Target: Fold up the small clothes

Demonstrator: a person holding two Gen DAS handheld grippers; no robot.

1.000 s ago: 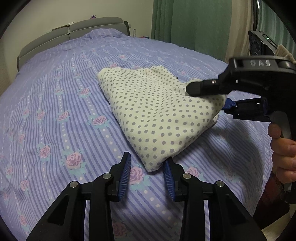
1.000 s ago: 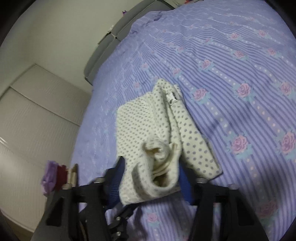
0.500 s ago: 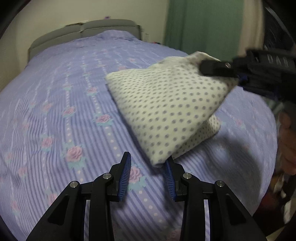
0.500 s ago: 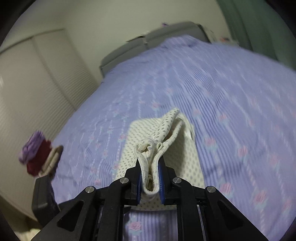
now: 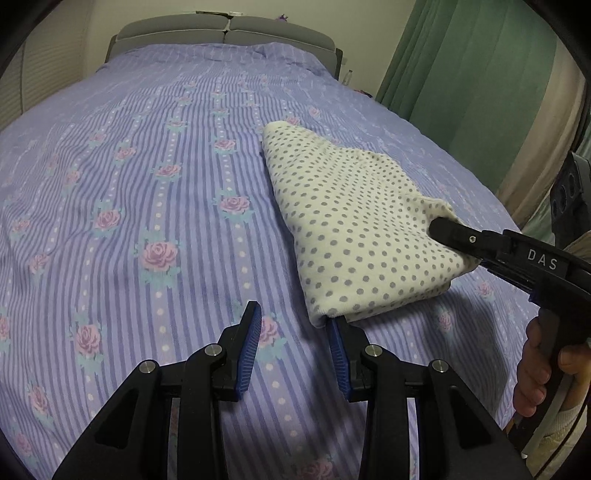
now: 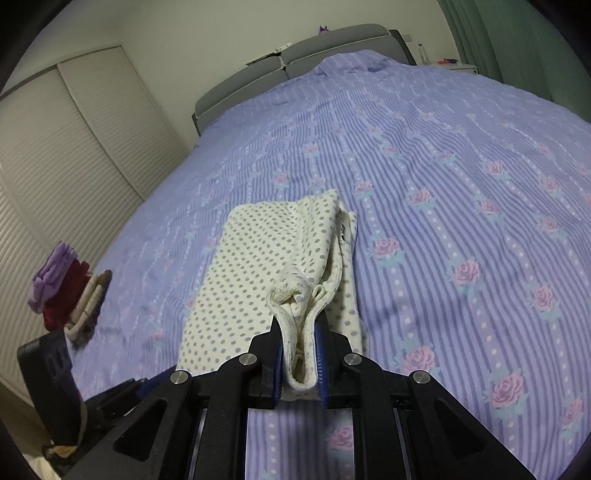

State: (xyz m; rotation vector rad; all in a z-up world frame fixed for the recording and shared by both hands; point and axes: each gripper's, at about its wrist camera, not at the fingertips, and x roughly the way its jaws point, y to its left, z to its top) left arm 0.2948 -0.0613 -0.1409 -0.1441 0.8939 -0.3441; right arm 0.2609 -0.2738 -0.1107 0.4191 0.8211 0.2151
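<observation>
A cream garment with grey dots [image 5: 354, 221] lies folded on the purple rose-striped bedcover [image 5: 147, 184]. My right gripper [image 6: 301, 354] is shut on the bunched edge of the garment [image 6: 258, 258] and holds that end a little above the bed. In the left wrist view the right gripper [image 5: 454, 232] comes in from the right, with a hand [image 5: 546, 369] on its handle. My left gripper [image 5: 295, 347] stands open low over the cover. The garment's near corner ends just by its right fingertip [image 5: 338, 350], and nothing lies between the pads.
A small stack of folded clothes [image 6: 70, 291] in purple, red and beige sits at the bed's left edge. The grey headboard [image 5: 229, 33] is at the far end, a green curtain [image 5: 461, 74] on the right, louvred closet doors [image 6: 55, 147] on the left.
The right gripper closed on the garment's bunched edge and raised it slightly. Both grippers rolled, so the bed sits straighter in both views. The left gripper stayed open by the near corner.
</observation>
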